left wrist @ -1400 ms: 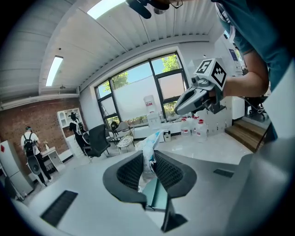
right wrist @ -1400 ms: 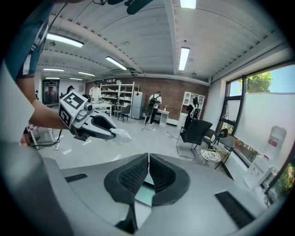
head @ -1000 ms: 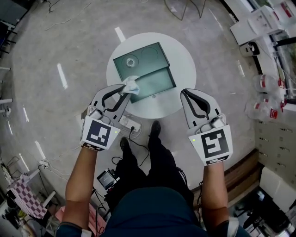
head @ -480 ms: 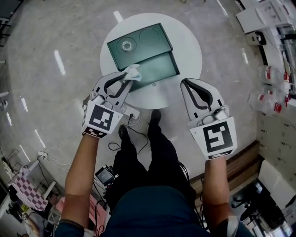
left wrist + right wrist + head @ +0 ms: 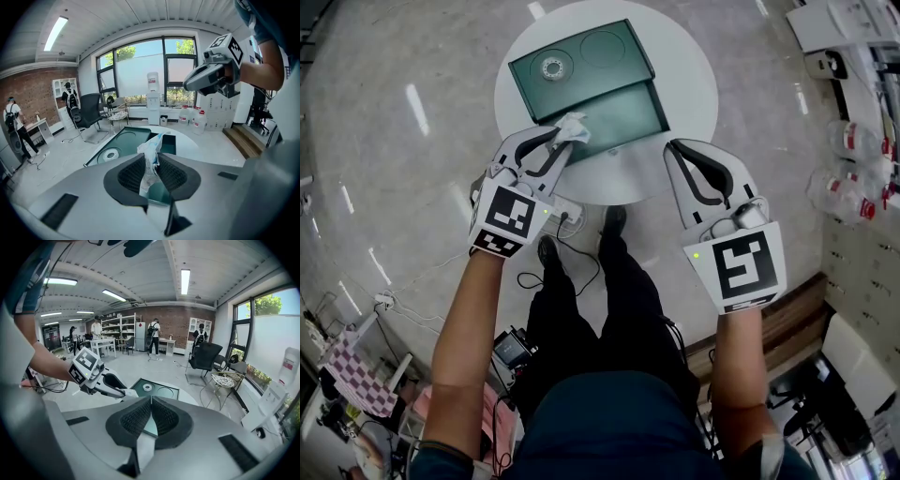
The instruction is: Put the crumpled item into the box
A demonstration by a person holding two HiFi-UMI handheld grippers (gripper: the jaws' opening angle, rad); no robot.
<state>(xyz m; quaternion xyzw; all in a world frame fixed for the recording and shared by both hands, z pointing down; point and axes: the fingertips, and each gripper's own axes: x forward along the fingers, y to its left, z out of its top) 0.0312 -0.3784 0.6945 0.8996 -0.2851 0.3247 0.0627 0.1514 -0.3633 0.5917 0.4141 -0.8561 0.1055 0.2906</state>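
Observation:
A crumpled white item [image 5: 573, 128] [image 5: 151, 158] is pinched between the jaws of my left gripper [image 5: 563, 139] [image 5: 151, 171], which is shut on it. It hangs over the near left edge of the open dark green box [image 5: 619, 117] [image 5: 166, 143] on the round white table [image 5: 684, 94]. The box's lid [image 5: 572, 58] lies flat behind it with a small white ring [image 5: 552, 67] on it. My right gripper [image 5: 672, 148] [image 5: 150, 417] is shut and empty, over the table's near right rim. In the right gripper view the left gripper [image 5: 126, 392] and the box [image 5: 152, 425] show ahead.
A white power strip [image 5: 567, 217] with cables lies on the floor under the table's near edge. The person's feet [image 5: 613, 221] stand close by. Water jugs [image 5: 848, 192] and shelving line the right side. An office chair [image 5: 205, 358] and people stand farther back.
Both grippers have moved forward toward the table. The left one has carried the crumpled item from the box's near left corner to over its edge.

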